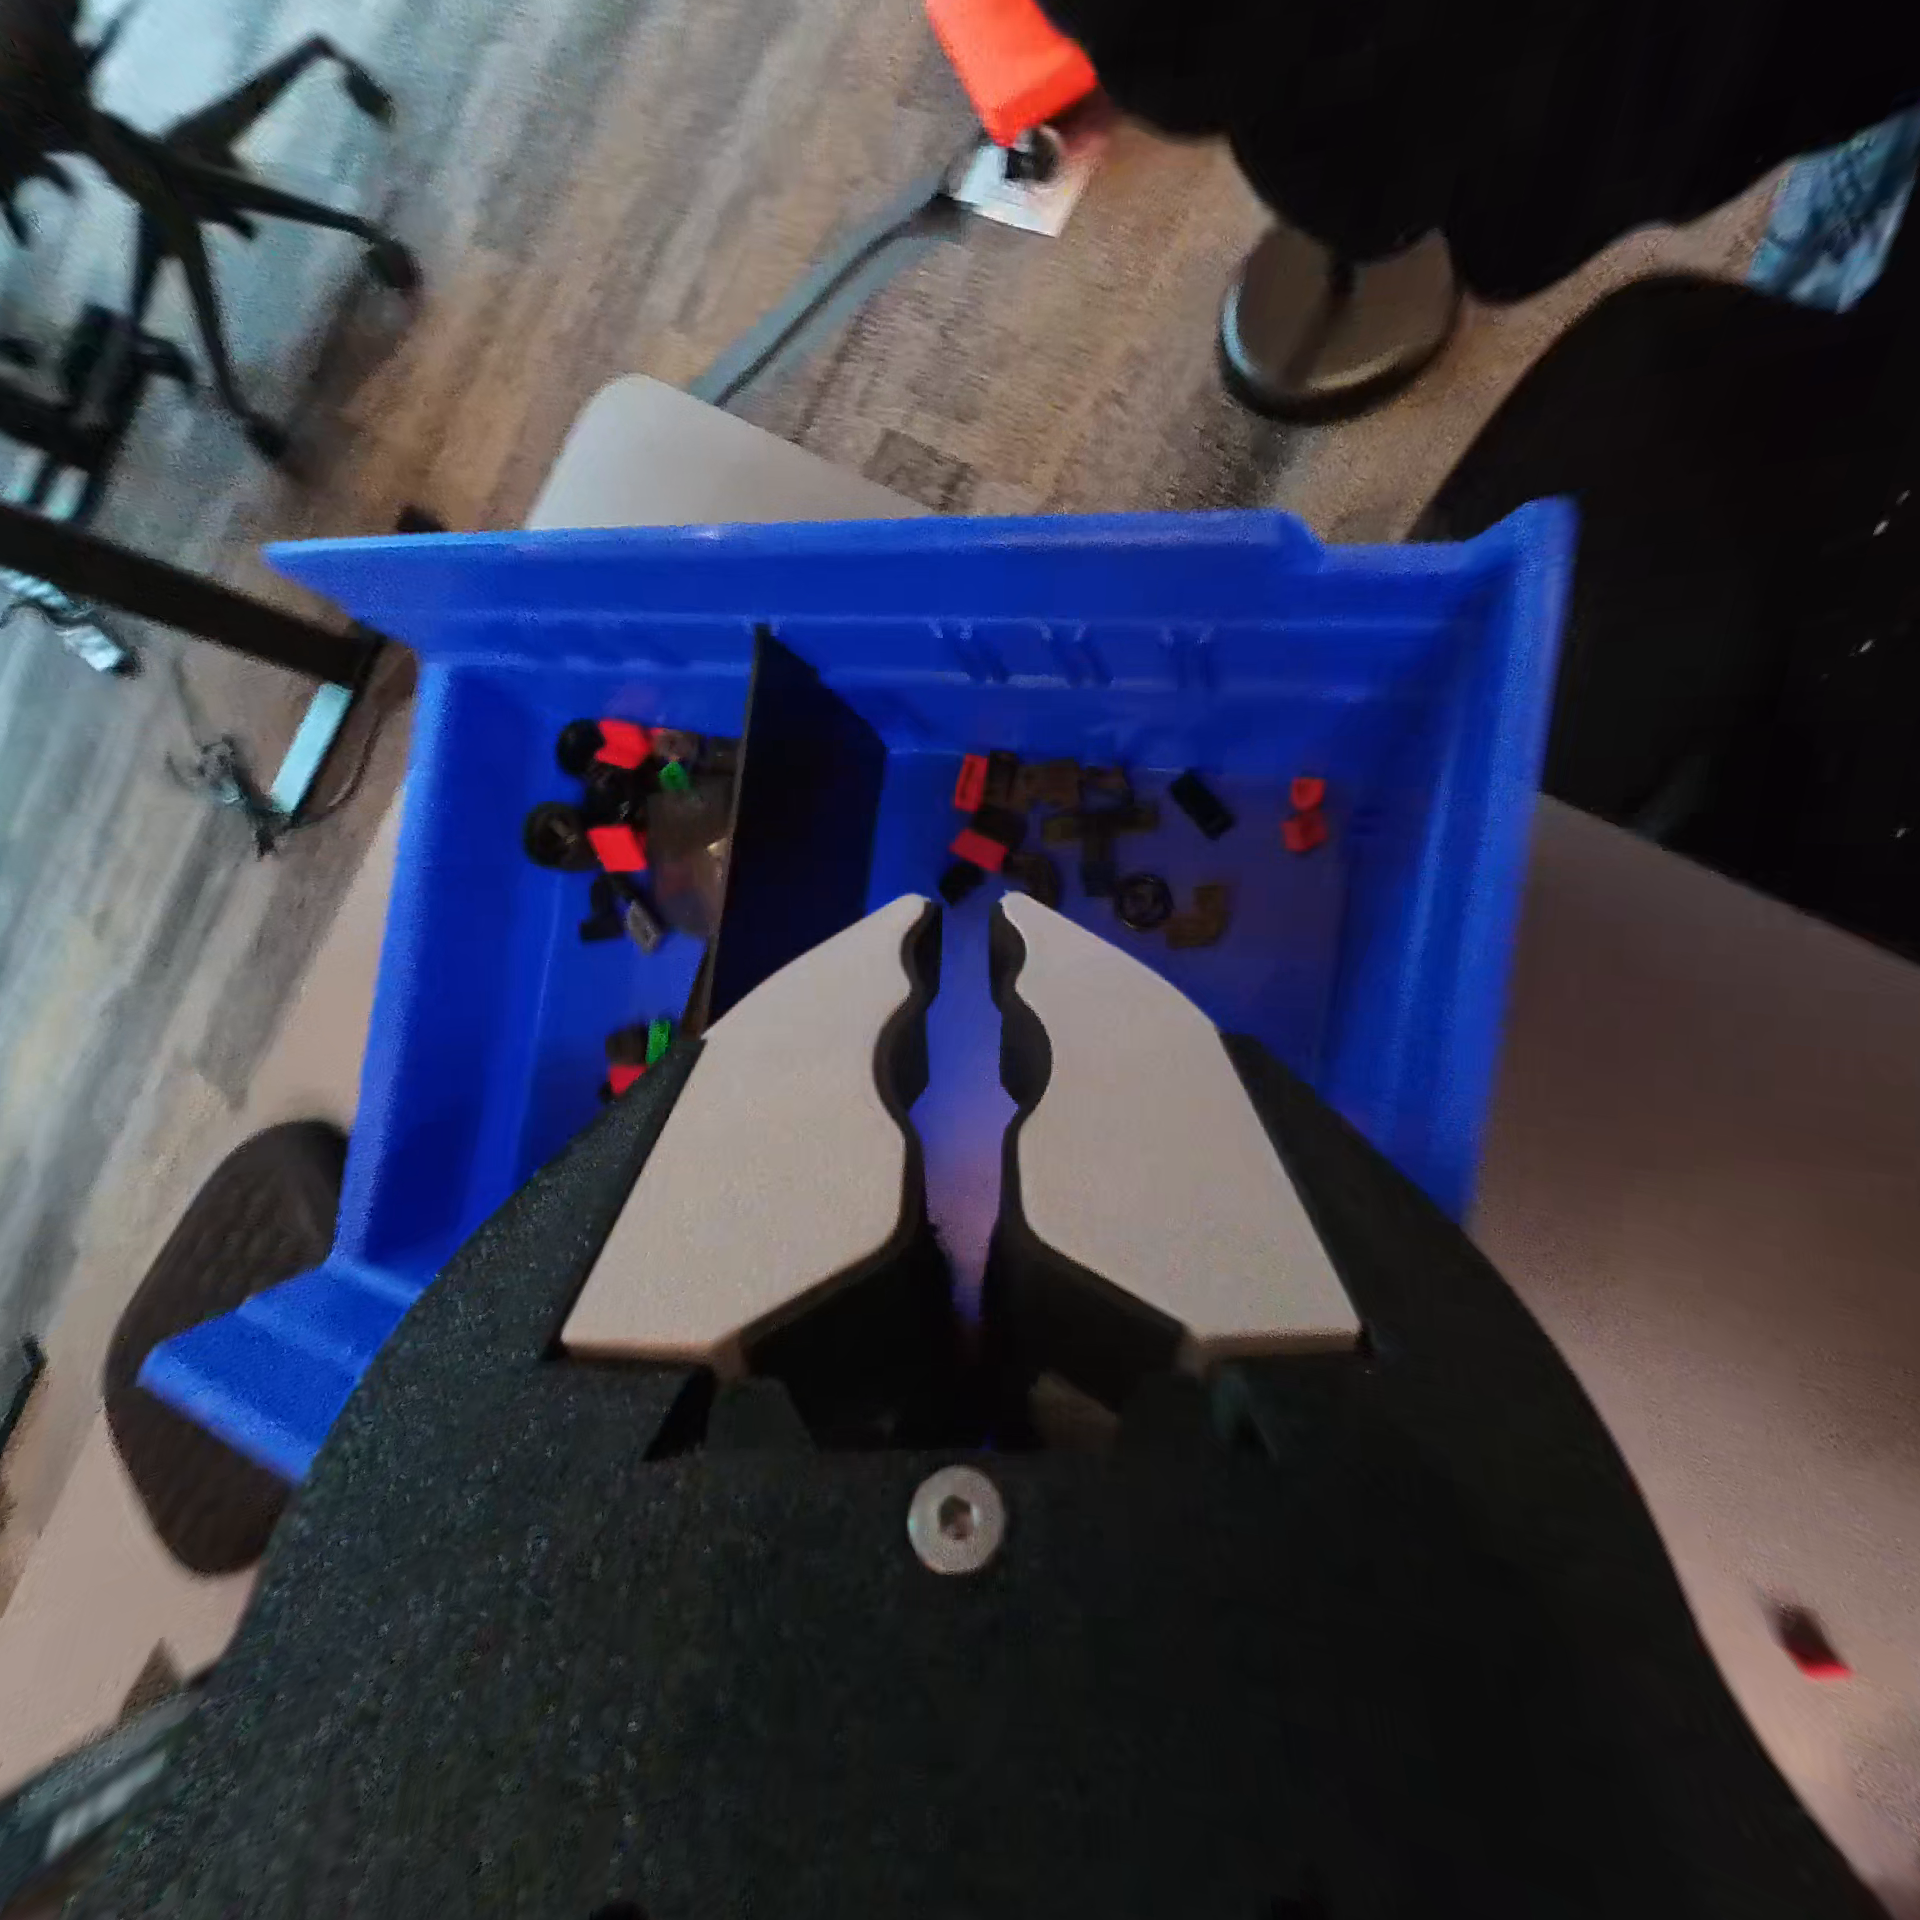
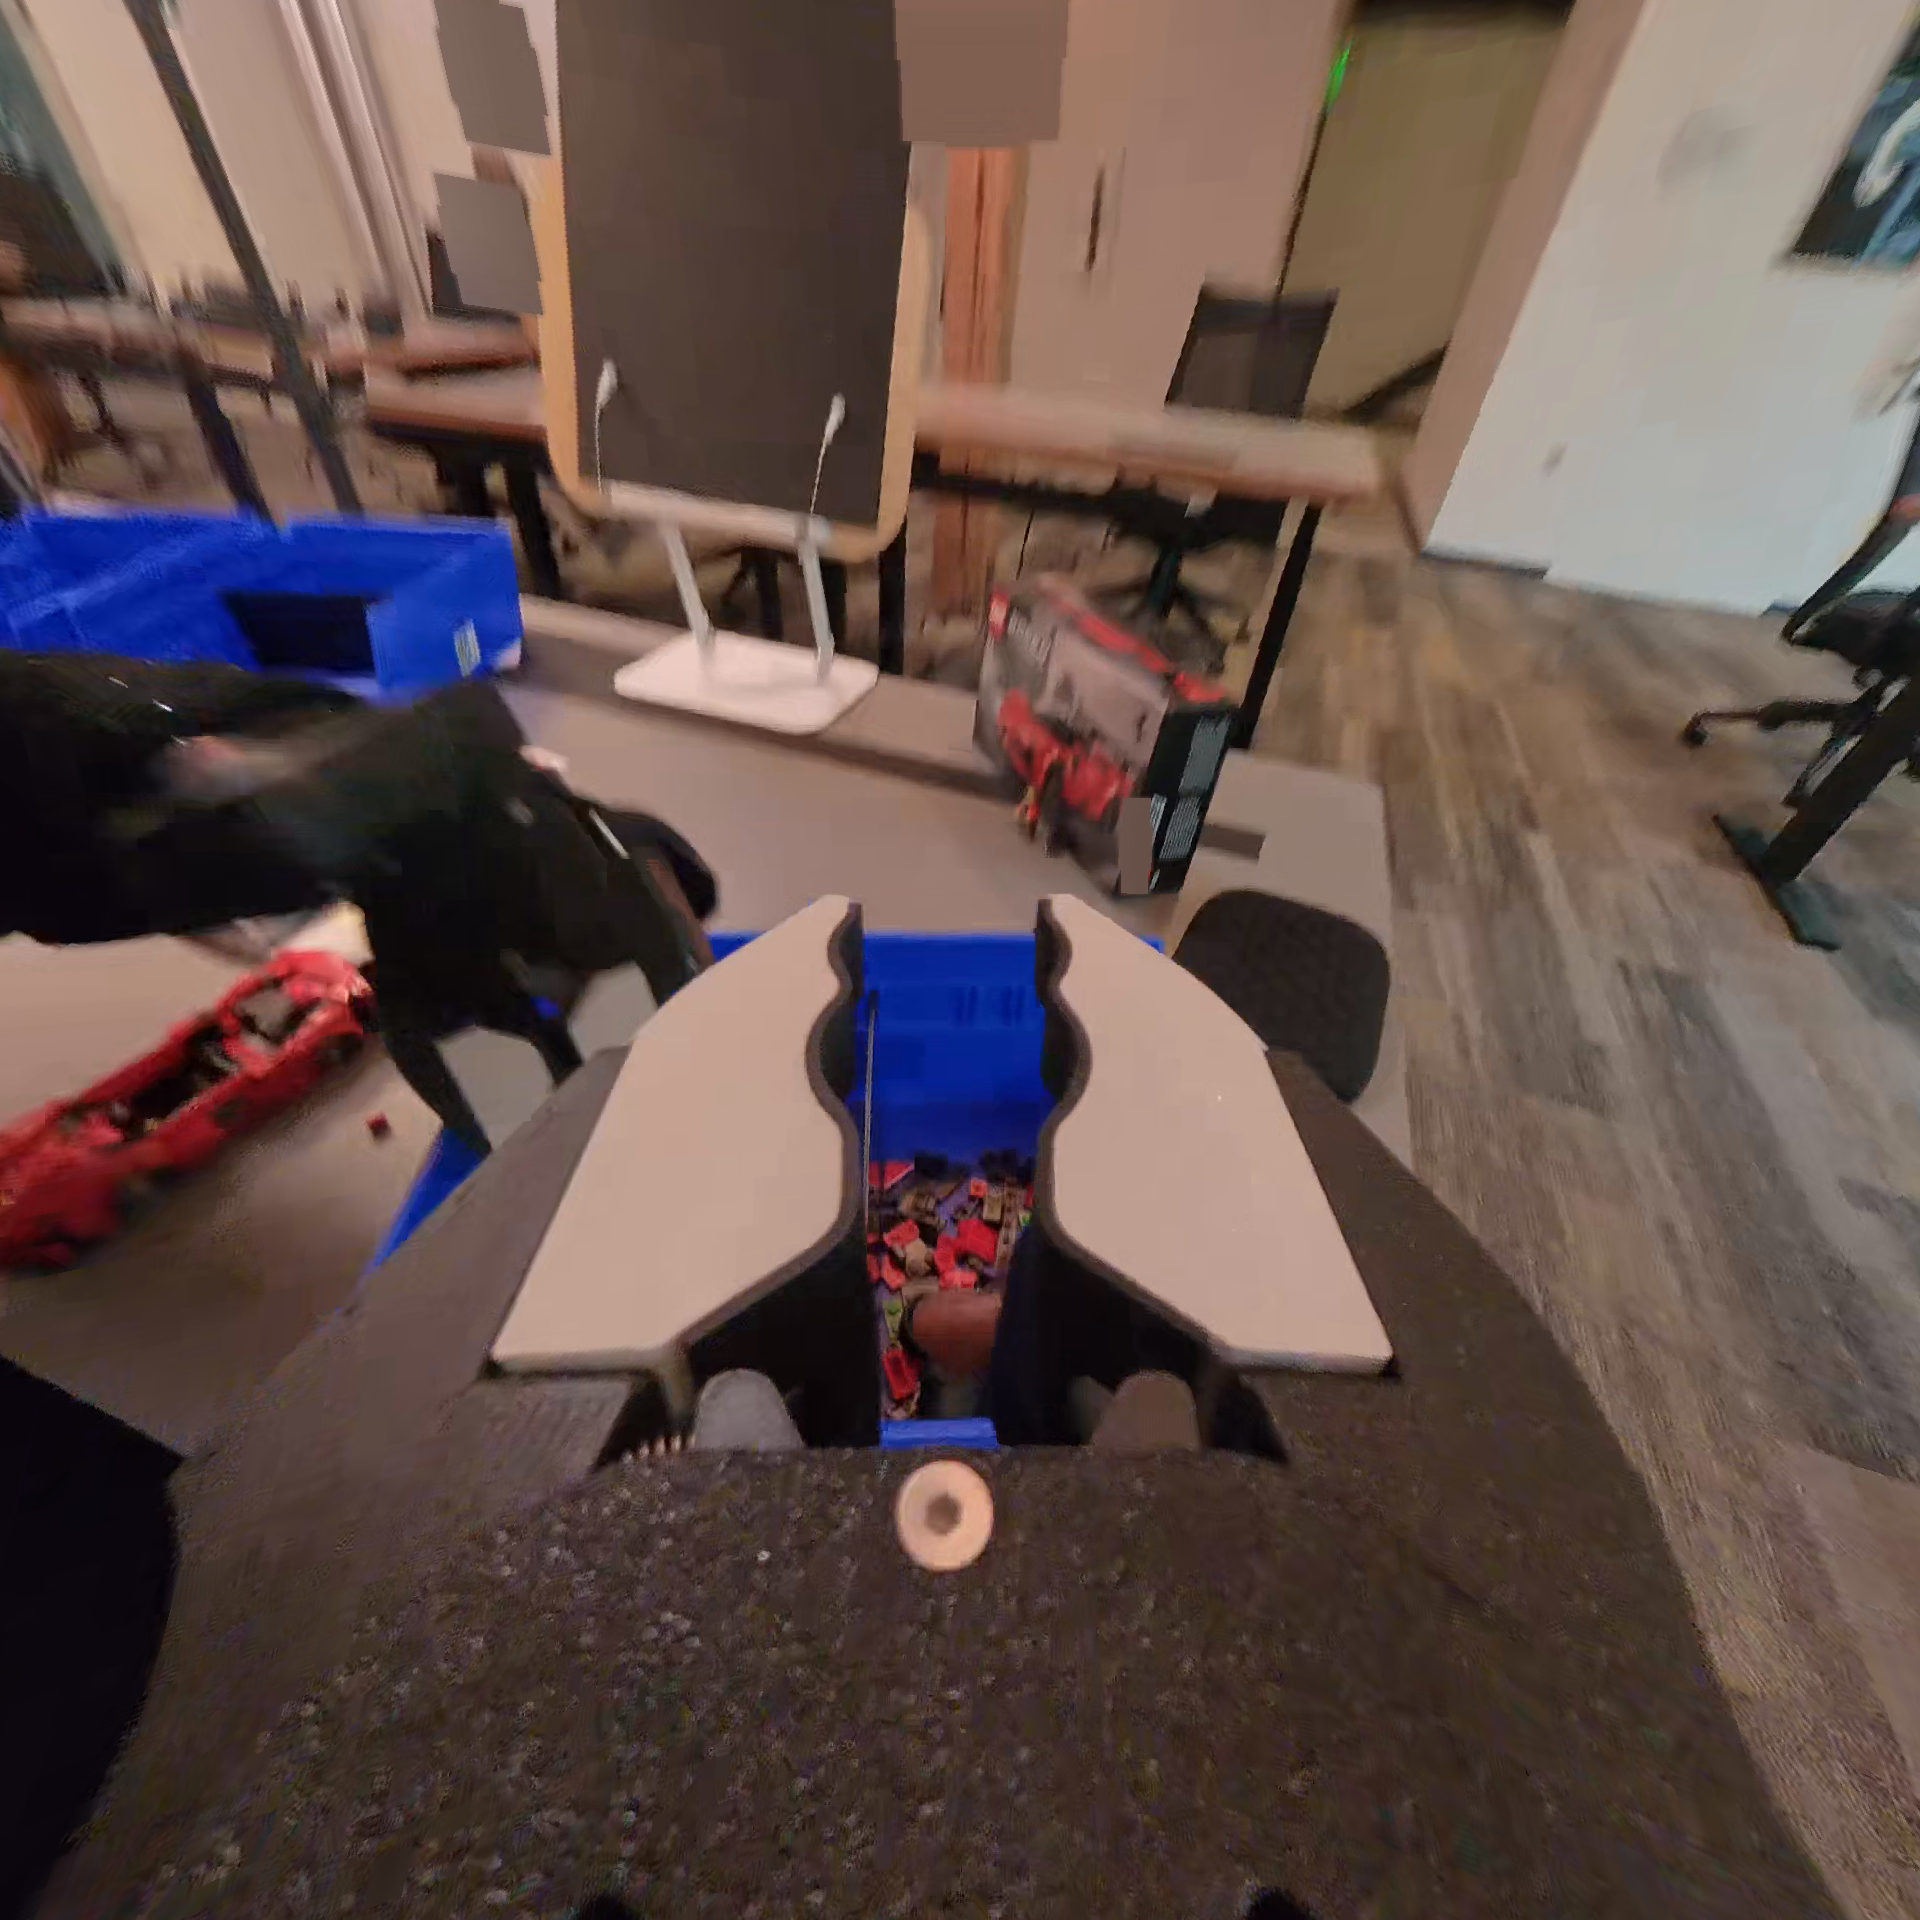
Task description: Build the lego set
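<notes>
The pale grey table (image 2: pixel 831 821) carries a blue plastic parts bin (image 1: pixel 1444 935), split by a dark upright divider (image 1: pixel 800 810) into two compartments. Beside the bin lies a partly built red lego car (image 2: pixel 177 1101), and farther back stands the red and black set box (image 2: pixel 1101 727). The left gripper (image 1: pixel 968 909) hangs over the bin's right compartment, its pale fingers slightly parted and holding nothing. The right gripper (image 2: pixel 948 914) is wide open and empty above another compartment. Loose red and black lego pieces (image 1: pixel 1049 831) lie scattered on the bin floor, with a denser pile (image 2: pixel 940 1226) below the right gripper
</notes>
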The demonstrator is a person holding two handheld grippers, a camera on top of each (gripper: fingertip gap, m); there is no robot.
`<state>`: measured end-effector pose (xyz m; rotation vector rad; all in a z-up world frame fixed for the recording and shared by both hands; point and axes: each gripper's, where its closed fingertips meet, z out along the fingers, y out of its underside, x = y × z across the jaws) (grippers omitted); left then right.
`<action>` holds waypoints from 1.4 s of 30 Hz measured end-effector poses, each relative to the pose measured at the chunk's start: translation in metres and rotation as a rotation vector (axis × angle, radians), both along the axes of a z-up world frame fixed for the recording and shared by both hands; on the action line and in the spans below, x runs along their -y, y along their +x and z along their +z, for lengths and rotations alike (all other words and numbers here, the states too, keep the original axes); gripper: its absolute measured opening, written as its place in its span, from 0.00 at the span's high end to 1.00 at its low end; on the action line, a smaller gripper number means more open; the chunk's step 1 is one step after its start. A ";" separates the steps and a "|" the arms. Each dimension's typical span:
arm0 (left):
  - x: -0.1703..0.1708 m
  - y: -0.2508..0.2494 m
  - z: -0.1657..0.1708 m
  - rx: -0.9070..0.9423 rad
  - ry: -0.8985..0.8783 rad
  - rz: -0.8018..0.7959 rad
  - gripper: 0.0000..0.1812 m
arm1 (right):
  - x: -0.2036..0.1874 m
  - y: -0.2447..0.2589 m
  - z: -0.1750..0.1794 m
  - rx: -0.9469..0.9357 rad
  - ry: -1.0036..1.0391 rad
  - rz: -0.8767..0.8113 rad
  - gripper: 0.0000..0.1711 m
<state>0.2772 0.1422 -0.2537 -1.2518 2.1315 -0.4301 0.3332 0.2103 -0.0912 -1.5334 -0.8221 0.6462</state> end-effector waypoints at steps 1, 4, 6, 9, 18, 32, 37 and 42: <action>-0.001 0.004 -0.011 -0.029 -0.019 -0.027 0.95 | 0.006 0.008 0.005 -0.036 0.025 -0.018 0.83; -0.014 0.019 -0.031 -0.053 0.002 -0.025 0.91 | 0.016 0.021 0.004 -0.044 0.048 -0.061 0.84; -0.014 0.020 -0.044 -0.101 0.021 -0.052 0.90 | 0.025 0.014 -0.009 0.003 0.028 -0.024 0.83; -0.017 0.021 -0.060 -0.167 0.062 -0.081 0.90 | 0.032 0.008 -0.022 0.047 0.021 -0.004 0.81; -0.022 0.027 -0.076 -0.230 0.025 -0.102 0.91 | 0.043 0.019 -0.024 0.010 0.030 -0.012 0.82; -0.022 0.025 -0.083 -0.269 -0.026 -0.115 0.94 | 0.061 0.003 -0.035 0.075 0.013 0.034 0.82; -0.020 0.024 -0.081 -0.265 -0.079 -0.063 0.97 | 0.067 -0.006 -0.047 0.144 0.003 0.041 0.82; -0.019 0.025 -0.064 -0.210 -0.112 -0.019 0.98 | 0.072 -0.008 -0.060 0.185 -0.017 0.053 0.83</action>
